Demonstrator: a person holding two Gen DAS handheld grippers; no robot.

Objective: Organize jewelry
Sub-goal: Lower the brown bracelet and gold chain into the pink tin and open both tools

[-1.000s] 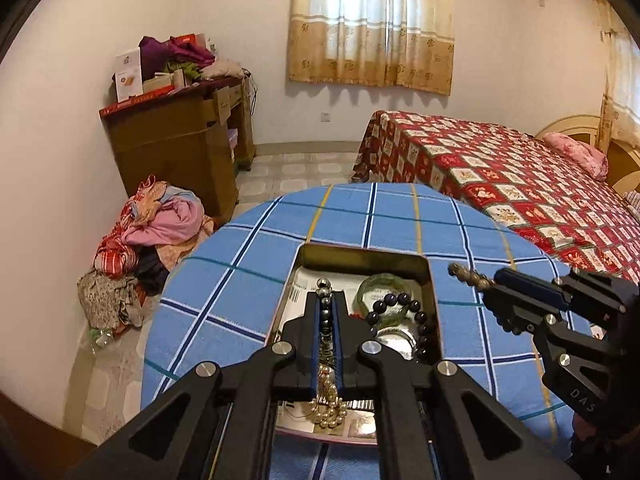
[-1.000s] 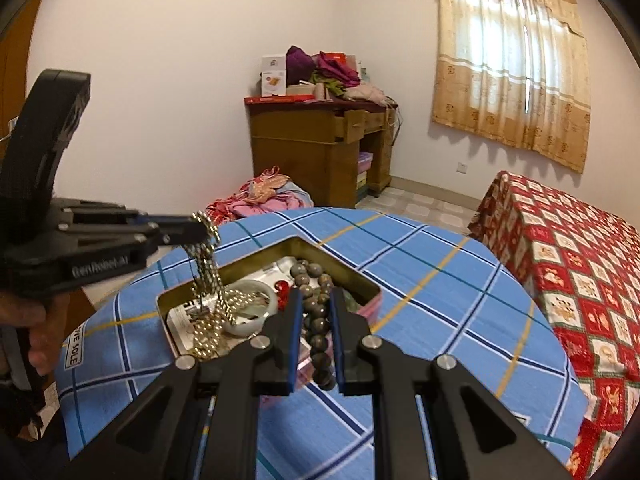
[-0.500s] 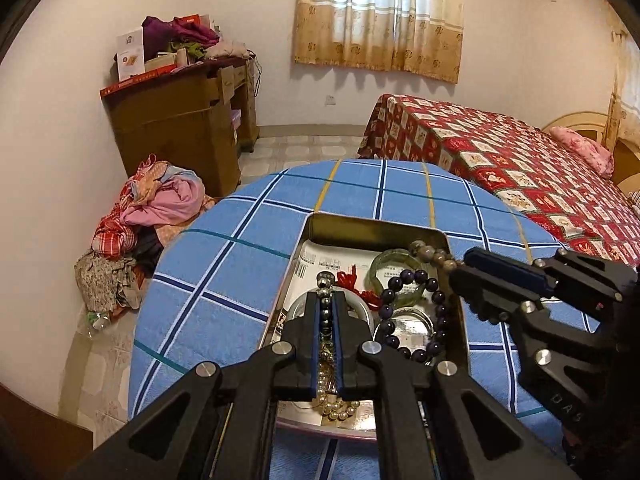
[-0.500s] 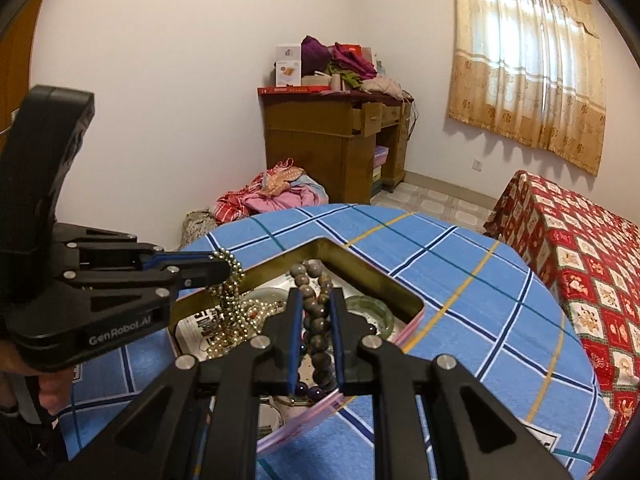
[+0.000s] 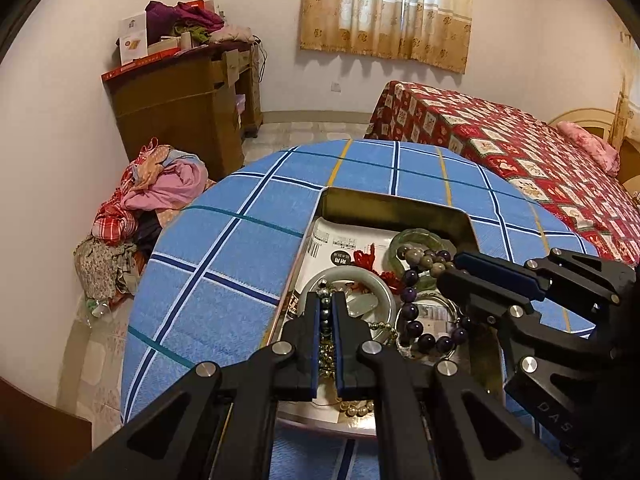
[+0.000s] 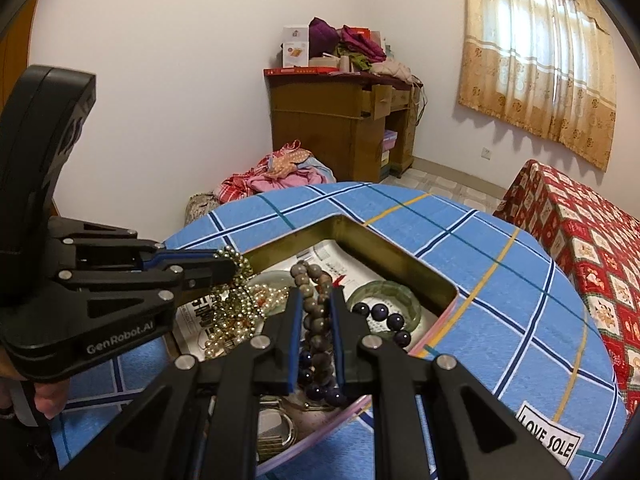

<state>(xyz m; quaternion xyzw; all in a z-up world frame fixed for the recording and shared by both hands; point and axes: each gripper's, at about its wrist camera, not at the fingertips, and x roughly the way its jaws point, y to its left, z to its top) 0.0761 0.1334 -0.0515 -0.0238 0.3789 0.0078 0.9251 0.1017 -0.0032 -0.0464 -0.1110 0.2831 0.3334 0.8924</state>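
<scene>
A gold metal tin [image 5: 384, 204] [image 6: 404, 262] sits on the blue checked table. My left gripper [image 5: 328, 304] [image 6: 236, 266] is shut on a gold and pearl bead necklace [image 6: 232, 316], whose loops rest inside the tin. My right gripper [image 6: 316, 300] [image 5: 450, 266] is shut on a grey-brown stone bead bracelet [image 6: 314, 312] [image 5: 424, 258], low over the tin. In the tin lie a green jade bangle [image 5: 420, 238] [image 6: 384, 294], a white bangle [image 5: 352, 280], a dark purple bead bracelet [image 5: 420, 320] [image 6: 384, 316] and a red tassel [image 5: 366, 258].
The round table [image 5: 240, 248] has a blue checked cloth with a "LOVE SOLE" label [image 6: 550, 434]. A bed with a red patterned cover [image 5: 520, 148] stands at the right. A wooden desk [image 5: 180, 108] and a clothes pile [image 5: 152, 196] are beyond the table's left edge.
Both grippers have come down toward the tin with their bead strings. The necklace loops now lie in the tin, and the stone bracelet hangs lower over it.
</scene>
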